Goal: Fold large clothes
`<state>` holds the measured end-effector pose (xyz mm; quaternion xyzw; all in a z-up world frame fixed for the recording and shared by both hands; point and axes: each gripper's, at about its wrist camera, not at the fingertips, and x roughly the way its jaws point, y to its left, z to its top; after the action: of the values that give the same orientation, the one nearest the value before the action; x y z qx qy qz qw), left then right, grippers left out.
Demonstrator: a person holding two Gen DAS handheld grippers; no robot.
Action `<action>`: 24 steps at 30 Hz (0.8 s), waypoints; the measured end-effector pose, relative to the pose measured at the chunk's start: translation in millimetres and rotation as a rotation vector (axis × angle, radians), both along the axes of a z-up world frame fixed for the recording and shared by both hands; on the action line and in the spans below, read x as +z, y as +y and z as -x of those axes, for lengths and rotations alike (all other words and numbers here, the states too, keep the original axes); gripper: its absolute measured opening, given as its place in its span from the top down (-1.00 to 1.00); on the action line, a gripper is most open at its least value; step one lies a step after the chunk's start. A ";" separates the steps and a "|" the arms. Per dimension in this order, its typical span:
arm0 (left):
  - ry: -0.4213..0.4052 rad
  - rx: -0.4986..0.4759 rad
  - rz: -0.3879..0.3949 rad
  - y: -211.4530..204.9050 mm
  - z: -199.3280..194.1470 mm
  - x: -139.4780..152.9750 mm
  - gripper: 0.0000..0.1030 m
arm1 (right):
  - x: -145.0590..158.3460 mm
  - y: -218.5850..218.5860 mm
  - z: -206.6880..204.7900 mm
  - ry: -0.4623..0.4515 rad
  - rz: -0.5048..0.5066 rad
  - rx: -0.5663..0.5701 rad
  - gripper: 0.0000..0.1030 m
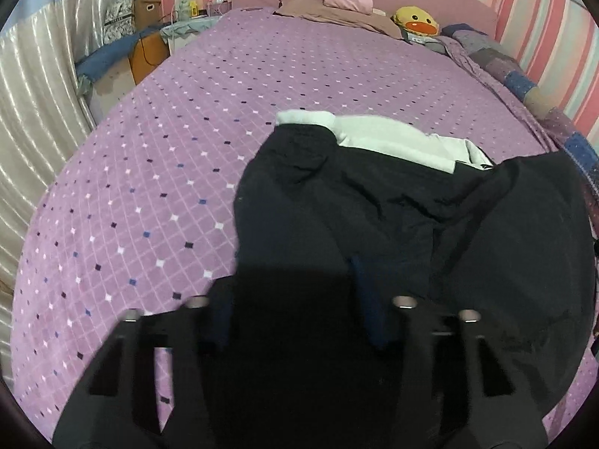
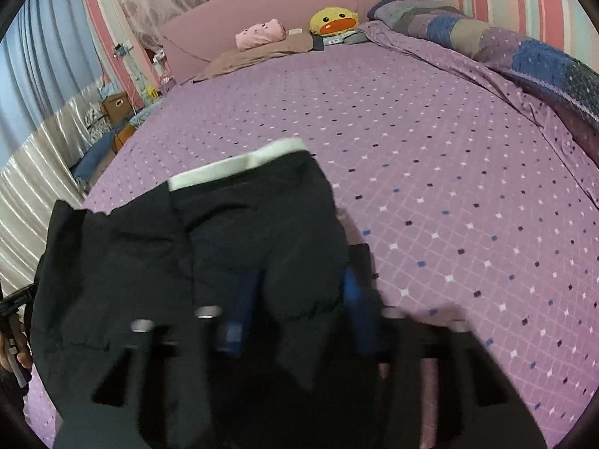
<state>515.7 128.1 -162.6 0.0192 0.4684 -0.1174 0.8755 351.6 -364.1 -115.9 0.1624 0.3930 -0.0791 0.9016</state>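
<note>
While both grippers, left gripper and right gripper, are pinching its near hem, the soft black garment is sagging limply.

The right tool has its blue fingers spread, with a fold of the black garment bunched between them; whether they pinch it cannot be told. The garment's white band lies at its far edge, on the purple bed. Near the headboard sit a duck toy and a pink roll on a brown pillow. A patchwork quilt runs along the right side.
</note>
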 end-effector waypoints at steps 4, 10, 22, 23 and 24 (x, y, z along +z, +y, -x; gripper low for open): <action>-0.011 0.038 0.047 3.9 -8.2 17.9 0.76 | 26.8 7.3 -4.0 -0.064 0.089 0.003 0.74; -0.106 0.087 0.165 14.8 -3.3 60.1 0.80 | 67.5 -8.8 -16.2 -0.164 0.074 -0.033 0.75; -0.034 0.160 0.022 -13.7 -5.2 19.5 0.43 | 22.8 -22.3 -19.9 -0.103 -0.135 -0.127 0.00; -0.047 0.167 0.026 -17.0 -5.1 24.9 0.23 | 32.6 -18.5 -18.9 -0.134 -0.109 -0.133 -0.33; -0.073 0.180 0.035 -19.9 -1.5 34.8 -0.08 | 45.7 -8.5 -19.2 -0.165 -0.070 -0.145 -0.51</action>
<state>517.2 108.2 -127.9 -0.0339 0.4340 -0.0456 0.8991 370.9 -372.5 -70.1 0.2278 0.3070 -0.1169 0.9166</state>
